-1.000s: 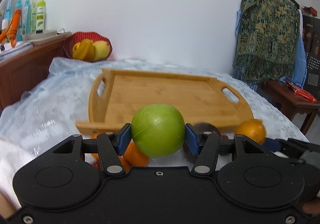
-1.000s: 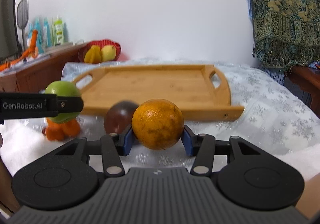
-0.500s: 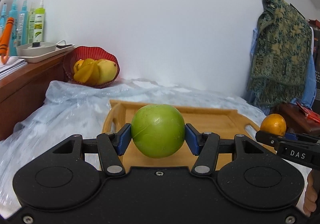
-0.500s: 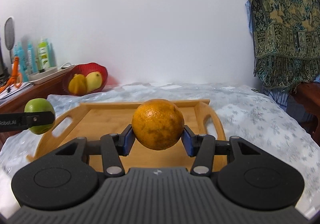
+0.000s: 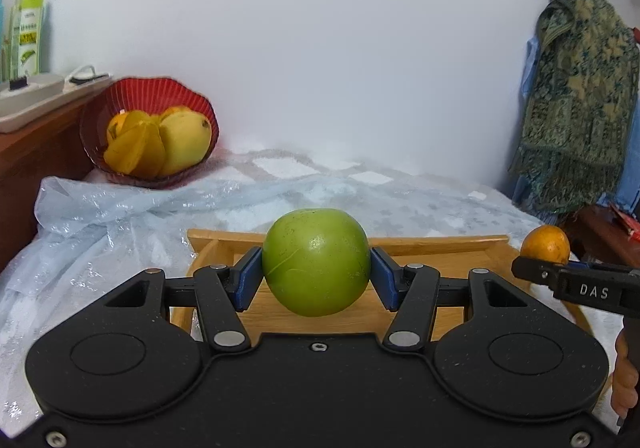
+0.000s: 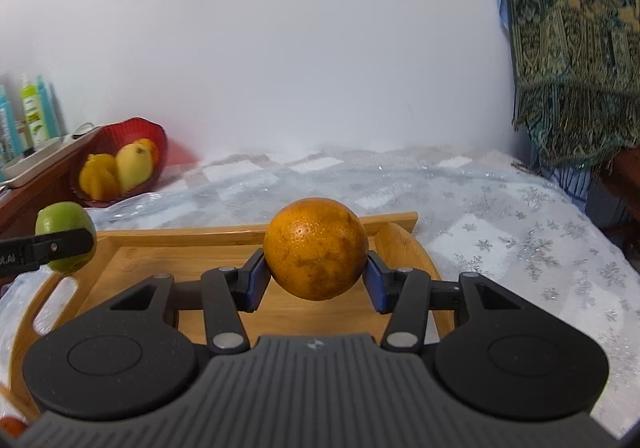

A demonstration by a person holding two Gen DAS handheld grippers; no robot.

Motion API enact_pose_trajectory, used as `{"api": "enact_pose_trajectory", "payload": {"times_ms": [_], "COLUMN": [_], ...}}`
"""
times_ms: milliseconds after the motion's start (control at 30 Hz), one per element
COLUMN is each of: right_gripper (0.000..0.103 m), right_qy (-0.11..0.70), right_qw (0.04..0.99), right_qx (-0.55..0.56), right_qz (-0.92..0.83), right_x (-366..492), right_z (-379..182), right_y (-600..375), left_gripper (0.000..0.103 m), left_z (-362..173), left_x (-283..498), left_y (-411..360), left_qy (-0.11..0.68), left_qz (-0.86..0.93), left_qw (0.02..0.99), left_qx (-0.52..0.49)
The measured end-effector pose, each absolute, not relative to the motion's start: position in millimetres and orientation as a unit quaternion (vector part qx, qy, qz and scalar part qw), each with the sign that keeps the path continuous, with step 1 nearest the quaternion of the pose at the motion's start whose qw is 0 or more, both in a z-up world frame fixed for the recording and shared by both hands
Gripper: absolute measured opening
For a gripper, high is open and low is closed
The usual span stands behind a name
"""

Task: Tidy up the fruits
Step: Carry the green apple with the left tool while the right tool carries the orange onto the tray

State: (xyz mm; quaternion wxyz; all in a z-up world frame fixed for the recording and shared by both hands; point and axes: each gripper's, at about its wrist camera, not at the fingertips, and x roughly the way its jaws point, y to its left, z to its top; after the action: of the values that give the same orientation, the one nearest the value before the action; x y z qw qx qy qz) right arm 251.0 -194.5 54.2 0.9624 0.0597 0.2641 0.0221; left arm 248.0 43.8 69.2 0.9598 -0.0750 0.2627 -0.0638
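Observation:
My left gripper [image 5: 316, 272] is shut on a green apple [image 5: 316, 262], its blue pads pressed on both sides. It hangs above the wooden tray [image 5: 224, 242]. My right gripper [image 6: 316, 274] is shut on an orange [image 6: 316, 248] over the same wooden tray [image 6: 192, 248]. In the left wrist view the orange [image 5: 545, 244] and the right gripper's black finger show at the right edge. In the right wrist view the green apple [image 6: 66, 236] shows at the left edge, behind the left gripper's black finger. A red bowl [image 5: 148, 127] of yellow fruit stands at the back left.
A white cloth under clear plastic [image 6: 500, 215] covers the table. A wooden sideboard [image 5: 36, 143] with bottles and a white tray stands at the left. A patterned green cloth [image 5: 580, 95] hangs at the right. An orange fruit [image 6: 12, 426] lies at the near left corner.
Both grippers have carried their fruit forward from the table's near side to over the tray. The loose fruits near the front edge have dropped out of sight. Both grips are unchanged.

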Motion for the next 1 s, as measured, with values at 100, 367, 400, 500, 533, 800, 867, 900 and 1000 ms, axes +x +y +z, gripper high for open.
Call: {"api": "enact_pose_trajectory", "payload": {"times_ms": [100, 367, 400, 500, 533, 800, 867, 900, 1000], "right_gripper": [0.053, 0.054, 0.054, 0.054, 0.054, 0.054, 0.054, 0.054, 0.054], "right_qy": [0.278, 0.301, 0.305, 0.312, 0.314, 0.327, 0.327, 0.327, 0.33], "right_qw": [0.958, 0.952, 0.951, 0.948, 0.948, 0.943, 0.943, 0.943, 0.942], "right_qx": [0.063, 0.057, 0.055, 0.053, 0.053, 0.051, 0.052, 0.052, 0.053], "right_qz": [0.018, 0.021, 0.021, 0.019, 0.018, 0.018, 0.017, 0.017, 0.016], "right_x": [264.3, 278.4, 279.2, 281.0, 281.6, 286.0, 286.1, 286.2, 286.7], "right_z": [47.5, 37.5, 36.3, 34.8, 34.8, 32.9, 32.9, 32.9, 32.1], "right_y": [-194.8, -189.7, -189.2, -189.3, -189.2, -187.7, -187.8, -187.6, -188.0], "left_gripper": [0.054, 0.055, 0.055, 0.055, 0.055, 0.055, 0.055, 0.055, 0.055], "left_z": [57.0, 40.2, 39.0, 37.8, 37.7, 35.1, 35.2, 35.2, 35.2], "left_x": [258.3, 267.5, 268.4, 270.0, 270.4, 275.1, 274.7, 274.6, 274.6], "left_y": [44.1, 42.8, 42.4, 43.3, 44.1, 47.3, 46.7, 46.4, 47.0], "left_qy": [0.278, 0.294, 0.296, 0.3, 0.3, 0.314, 0.314, 0.314, 0.315], "left_qz": [-0.06, -0.064, -0.065, -0.065, -0.064, -0.062, -0.061, -0.062, -0.063], "left_qw": [0.956, 0.952, 0.952, 0.95, 0.95, 0.945, 0.945, 0.945, 0.945], "left_qx": [-0.068, -0.057, -0.053, -0.057, -0.059, -0.067, -0.066, -0.065, -0.065]}}
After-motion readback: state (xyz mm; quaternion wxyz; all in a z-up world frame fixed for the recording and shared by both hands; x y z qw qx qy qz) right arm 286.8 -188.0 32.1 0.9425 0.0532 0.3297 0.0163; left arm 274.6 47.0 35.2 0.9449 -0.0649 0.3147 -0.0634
